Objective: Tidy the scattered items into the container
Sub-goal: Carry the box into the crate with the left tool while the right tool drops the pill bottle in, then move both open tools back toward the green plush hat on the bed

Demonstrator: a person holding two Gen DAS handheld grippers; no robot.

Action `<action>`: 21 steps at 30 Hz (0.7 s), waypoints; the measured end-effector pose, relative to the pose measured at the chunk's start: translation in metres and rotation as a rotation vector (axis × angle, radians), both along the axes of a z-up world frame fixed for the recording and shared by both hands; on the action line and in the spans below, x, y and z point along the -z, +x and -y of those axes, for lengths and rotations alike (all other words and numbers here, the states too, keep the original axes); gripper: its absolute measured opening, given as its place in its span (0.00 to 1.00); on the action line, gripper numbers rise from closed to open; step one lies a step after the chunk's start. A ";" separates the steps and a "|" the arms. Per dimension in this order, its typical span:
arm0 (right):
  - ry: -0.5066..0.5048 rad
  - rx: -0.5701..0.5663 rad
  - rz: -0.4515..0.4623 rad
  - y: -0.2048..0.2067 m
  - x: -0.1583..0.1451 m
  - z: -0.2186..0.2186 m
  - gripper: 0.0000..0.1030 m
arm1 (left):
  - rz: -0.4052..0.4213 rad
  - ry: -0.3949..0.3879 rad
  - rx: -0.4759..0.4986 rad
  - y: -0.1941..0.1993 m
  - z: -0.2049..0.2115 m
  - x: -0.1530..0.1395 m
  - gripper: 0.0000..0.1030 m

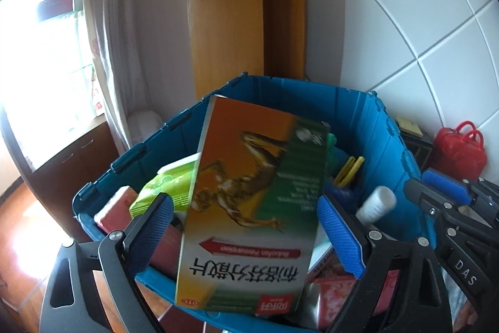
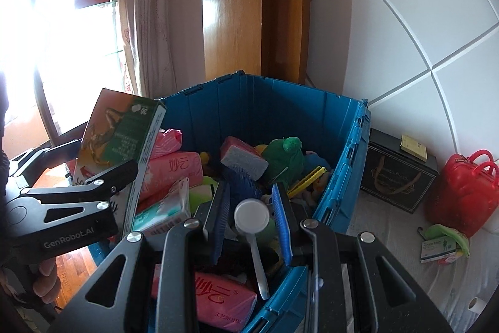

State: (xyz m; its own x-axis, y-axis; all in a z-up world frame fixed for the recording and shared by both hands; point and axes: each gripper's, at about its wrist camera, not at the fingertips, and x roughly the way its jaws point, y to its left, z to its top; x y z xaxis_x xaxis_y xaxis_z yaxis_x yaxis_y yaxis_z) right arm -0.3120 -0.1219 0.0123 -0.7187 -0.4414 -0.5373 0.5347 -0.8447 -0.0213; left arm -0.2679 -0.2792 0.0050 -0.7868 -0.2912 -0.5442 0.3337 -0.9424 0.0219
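Note:
An orange and green medicine box [image 1: 249, 202] hangs upright over the blue crate [image 1: 280, 89], between the pads of my left gripper [image 1: 243, 202]. That gripper is open; a gap shows between its left pad and the box. In the right wrist view the same box [image 2: 118, 136] tilts at the crate's [image 2: 343, 164] left rim. My right gripper [image 2: 249, 192] is shut on a white bottle [image 2: 252, 216] above the crate's near side. The left wrist view shows the right gripper [image 1: 418, 183] and the bottle [image 1: 377, 203] at the right. Pink tissue packs [image 2: 174, 173], a green plush [image 2: 285, 155] and a blue brush [image 2: 243, 186] fill the crate.
A black case [image 2: 396, 173] and a red bag [image 2: 464, 192] stand right of the crate by the white tiled wall. A small box with a green item [image 2: 439, 247] lies on the white cloth. A wooden door and a curtain stand behind. A person's hand [image 2: 46, 276] holds the left gripper.

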 end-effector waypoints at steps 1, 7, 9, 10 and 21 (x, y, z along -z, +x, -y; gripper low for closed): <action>0.003 0.006 0.000 -0.001 0.001 0.001 0.27 | -0.001 0.000 -0.002 0.001 0.001 0.001 0.92; 0.012 0.039 0.003 0.001 0.003 -0.001 0.55 | -0.011 0.025 -0.001 0.011 0.006 0.003 0.92; 0.011 0.045 0.000 0.005 0.002 -0.003 0.57 | -0.020 0.029 0.004 0.016 0.004 0.000 0.92; 0.010 0.049 -0.001 0.007 0.002 -0.005 0.57 | -0.024 0.031 0.007 0.019 0.003 -0.001 0.92; -0.039 0.161 -0.055 0.045 -0.015 -0.069 0.74 | -0.100 0.028 0.127 0.049 -0.062 -0.026 0.95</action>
State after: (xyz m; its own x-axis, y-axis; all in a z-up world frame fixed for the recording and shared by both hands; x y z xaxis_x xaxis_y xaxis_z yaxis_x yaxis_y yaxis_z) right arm -0.2667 -0.0525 0.0274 -0.8098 -0.3381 -0.4795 0.3914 -0.9201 -0.0123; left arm -0.2189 -0.2169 0.0310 -0.8670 -0.1719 -0.4677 0.2110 -0.9770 -0.0319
